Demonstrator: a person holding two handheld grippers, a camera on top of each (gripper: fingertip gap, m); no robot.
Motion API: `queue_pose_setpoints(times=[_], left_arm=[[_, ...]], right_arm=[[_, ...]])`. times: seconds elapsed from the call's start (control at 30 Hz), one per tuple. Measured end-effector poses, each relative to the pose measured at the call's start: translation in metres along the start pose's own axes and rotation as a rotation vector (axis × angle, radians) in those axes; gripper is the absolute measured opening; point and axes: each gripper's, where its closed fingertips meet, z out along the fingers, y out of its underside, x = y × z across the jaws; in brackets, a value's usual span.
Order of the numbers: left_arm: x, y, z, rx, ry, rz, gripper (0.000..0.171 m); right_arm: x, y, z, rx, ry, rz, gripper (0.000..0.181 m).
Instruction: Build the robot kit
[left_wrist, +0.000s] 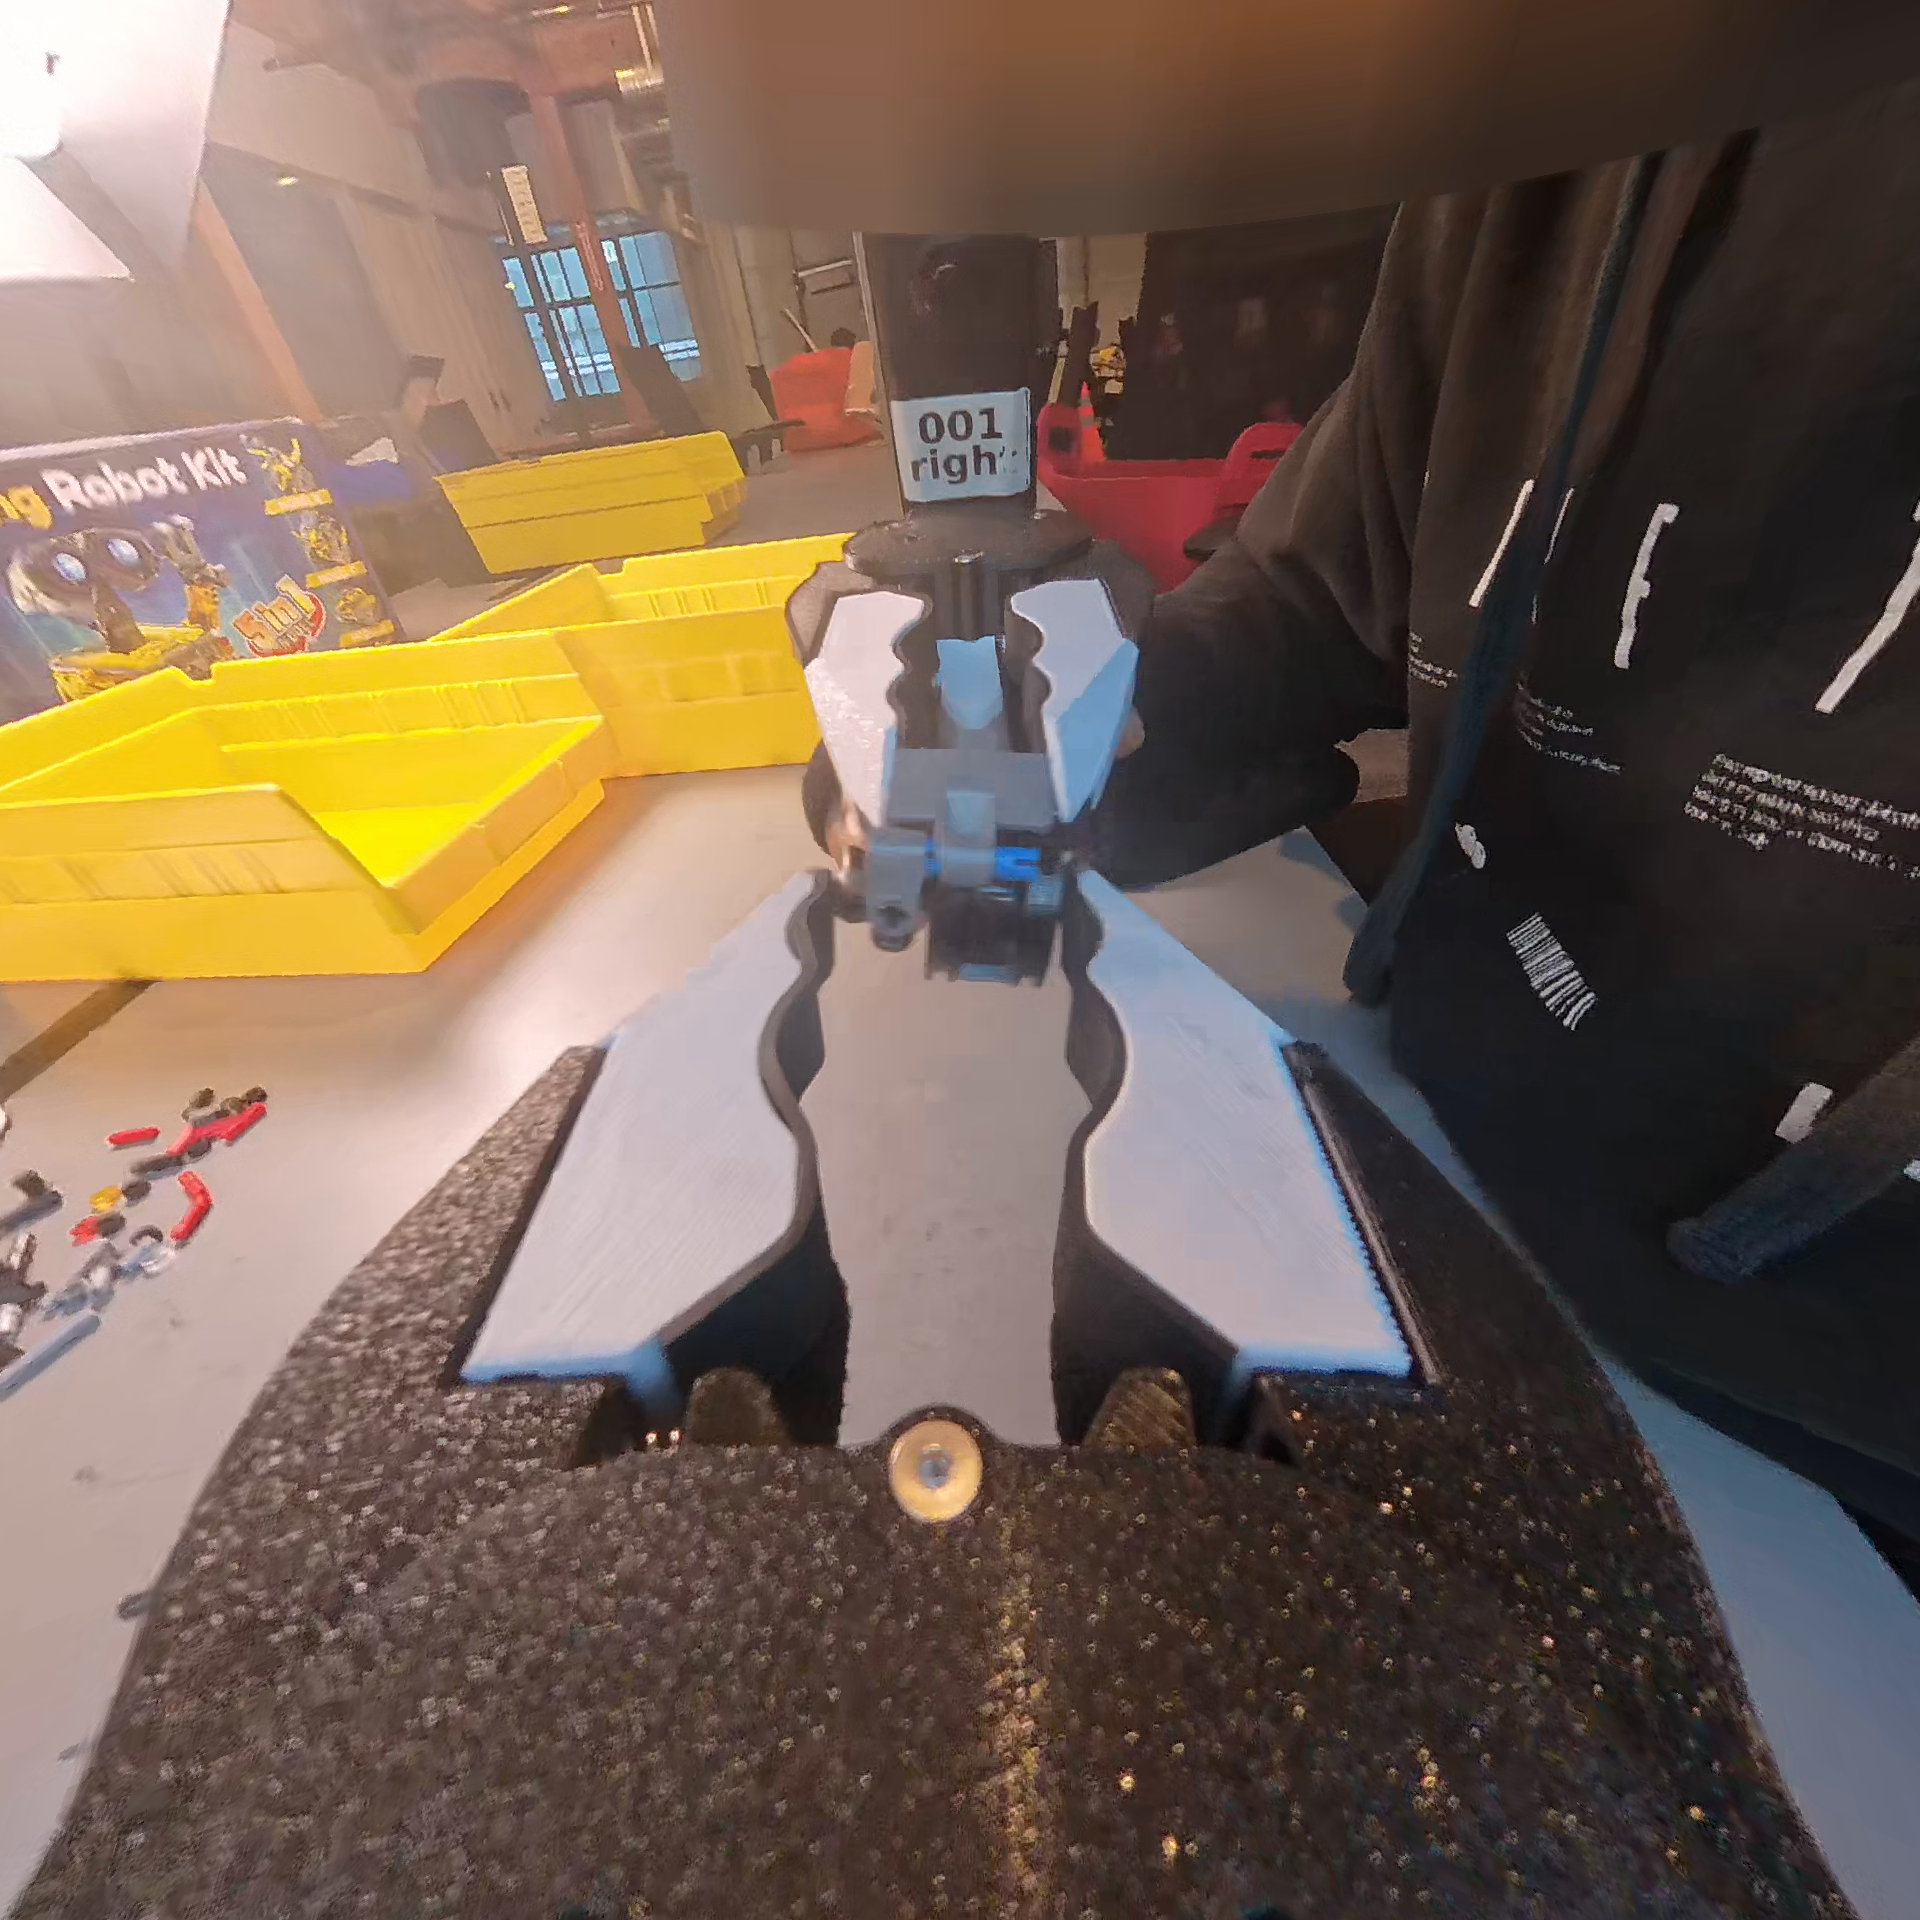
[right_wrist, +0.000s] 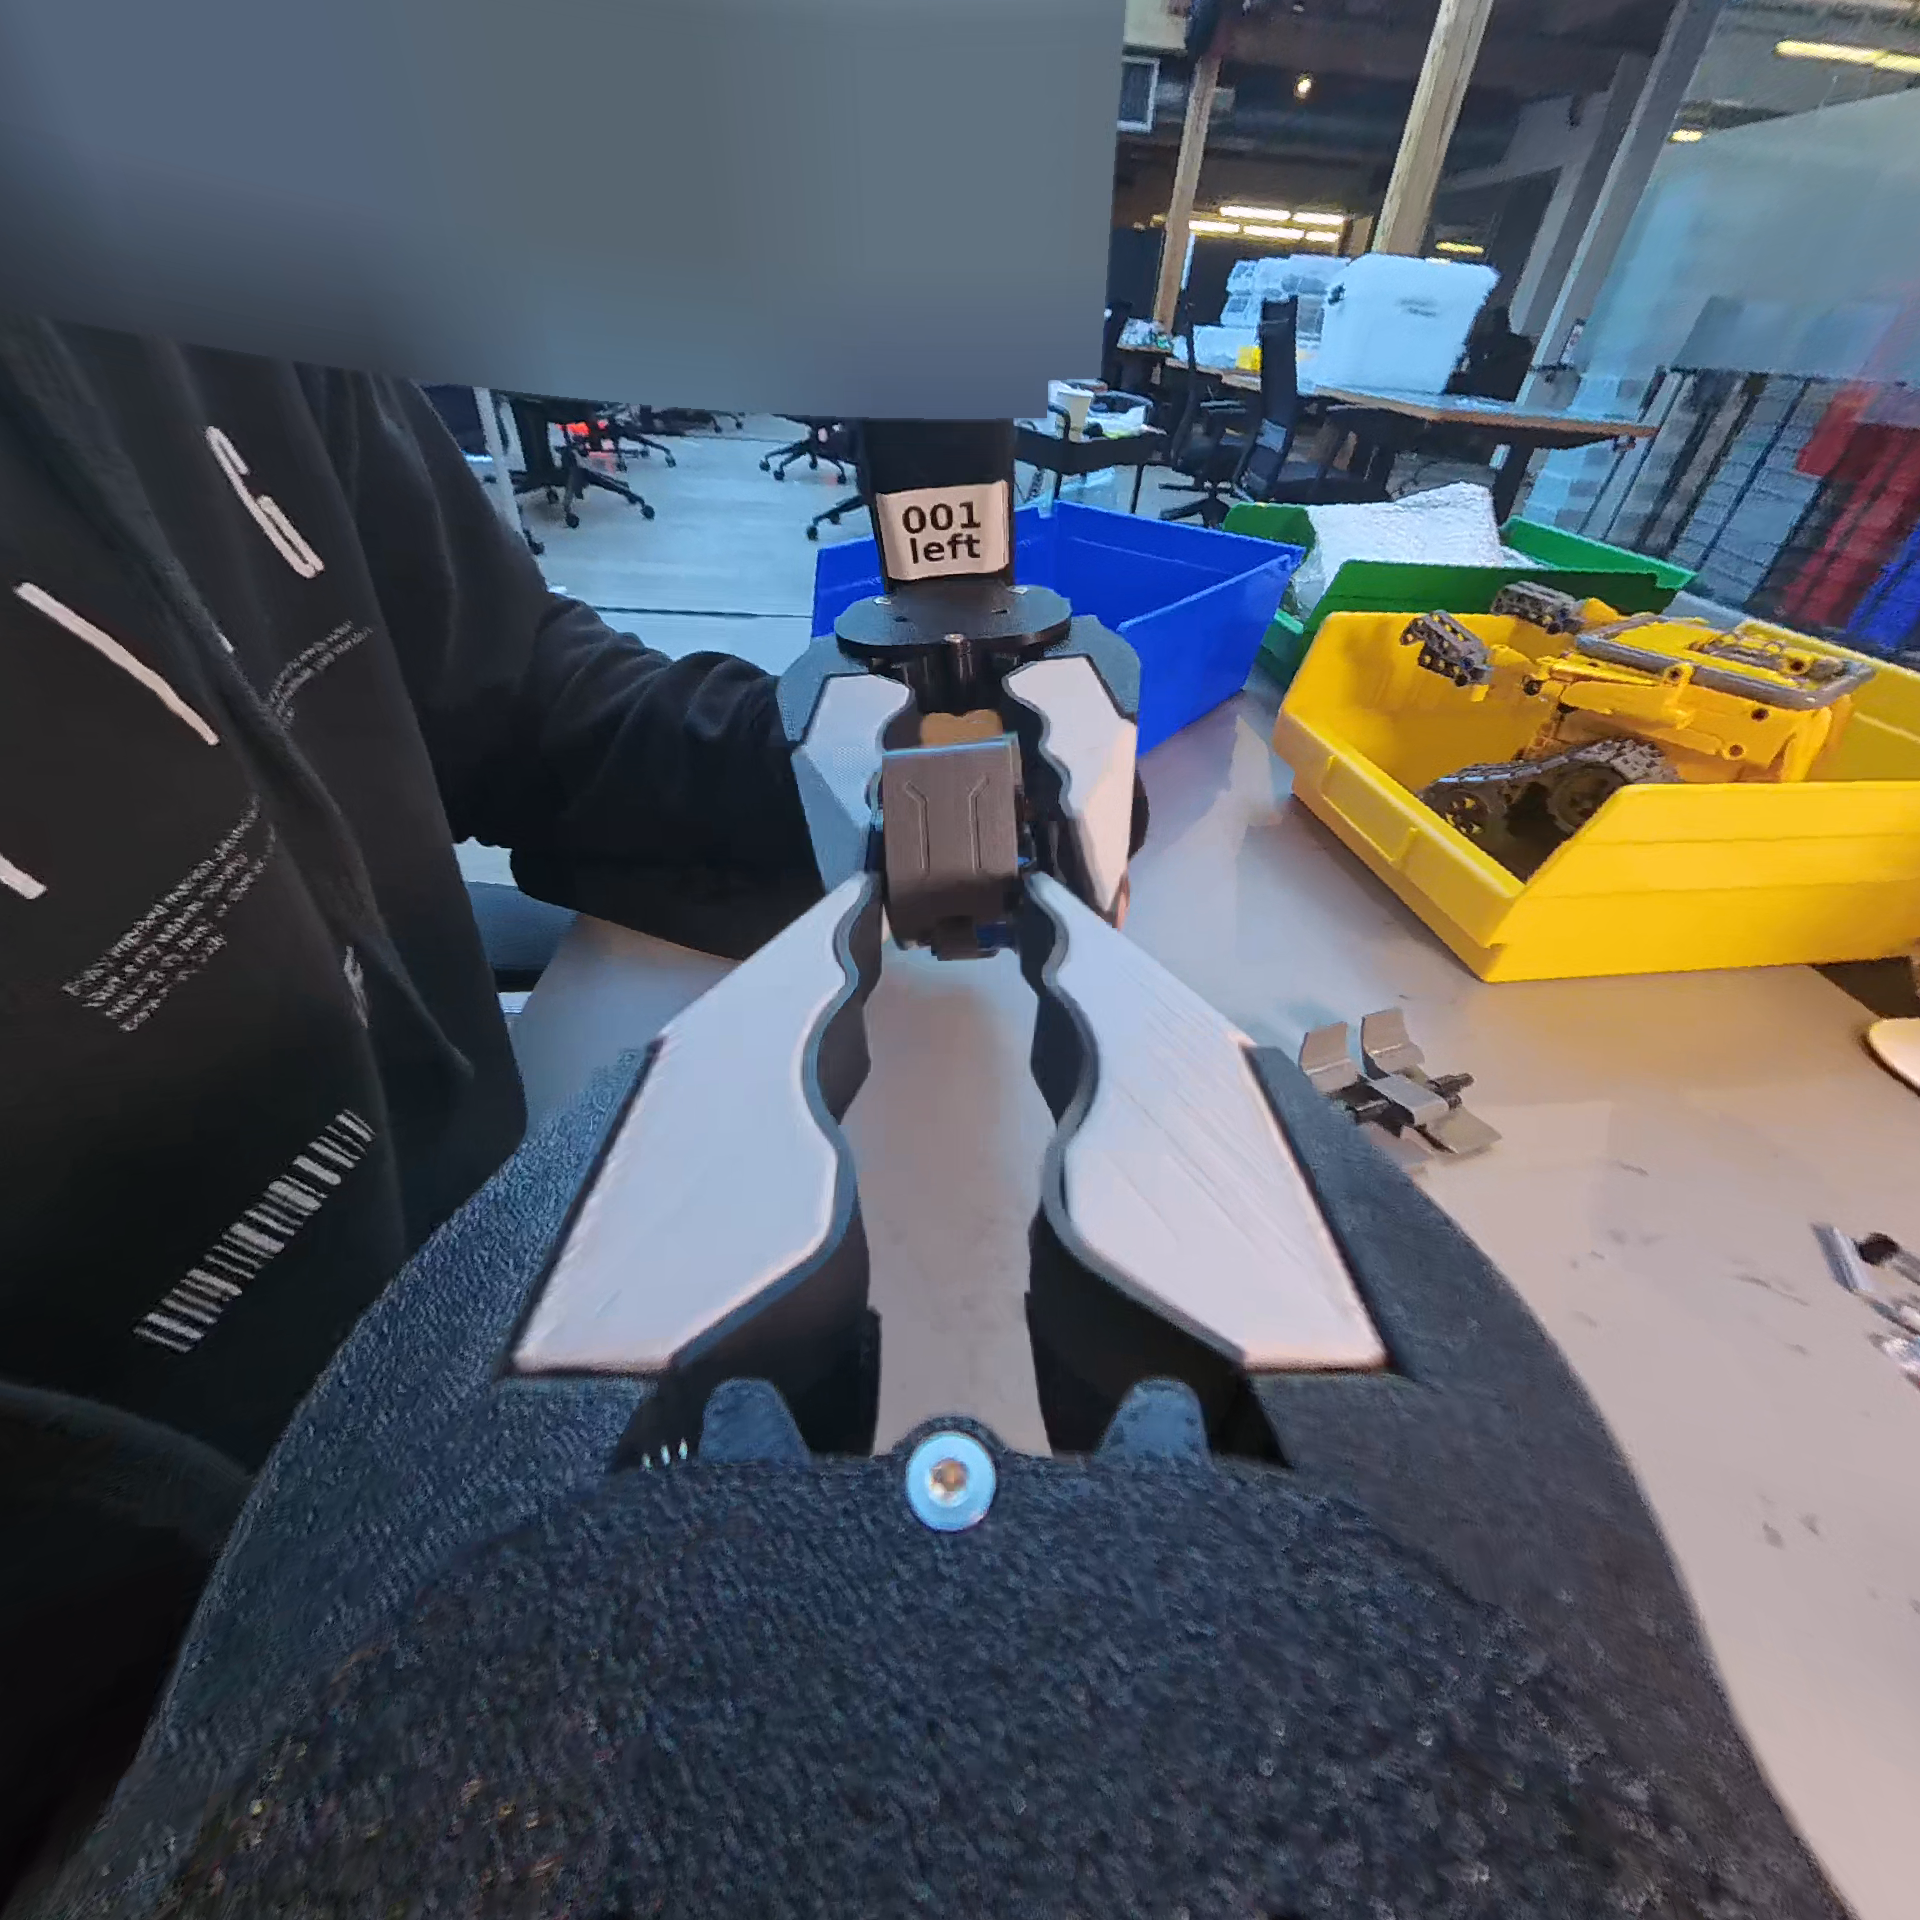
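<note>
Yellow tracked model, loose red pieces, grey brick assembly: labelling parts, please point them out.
yellow tracked model (right_wrist: 1621, 717): right wrist view, yellow body.
loose red pieces (left_wrist: 192, 1205): left wrist view, one red piece.
grey brick assembly (left_wrist: 961, 831): left wrist view, grey front.

Both grippers pinch grey brick assembly (left_wrist: 961, 862) (yellow bins (left_wrist: 312, 821) behind).

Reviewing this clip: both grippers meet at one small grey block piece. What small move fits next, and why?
Probably hold steady and ease the two apart only slightly: the left gripper and right gripper both close on the grey block assembly in mid-air above the table; its seating looks uncertain.
</note>
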Motion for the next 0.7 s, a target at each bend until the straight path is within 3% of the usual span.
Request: queue_pose_setpoints(times=[0.17,0.33,0.43,0.7], left_arm=[[-0.004,-0.007,-0.003,0.022,-0.036,0.020,0.042],[-0.004,-0.010,-0.004,0.033,-0.051,0.062,0.042],[-0.003,-0.008,-0.002,0.024,-0.054,0.080,0.042],[-0.006,-0.001,-0.002,-0.019,-0.060,0.034,0.042]], right_arm=[[0.003,-0.003,-0.001,0.021,0.023,-0.030,0.029],[0.011,-0.003,-0.003,0.012,0.036,0.027,0.054],[0.007,-0.001,-0.002,0.020,0.010,0.058,0.040],[0.011,0.005,-0.003,-0.010,0.021,0.036,0.038]])
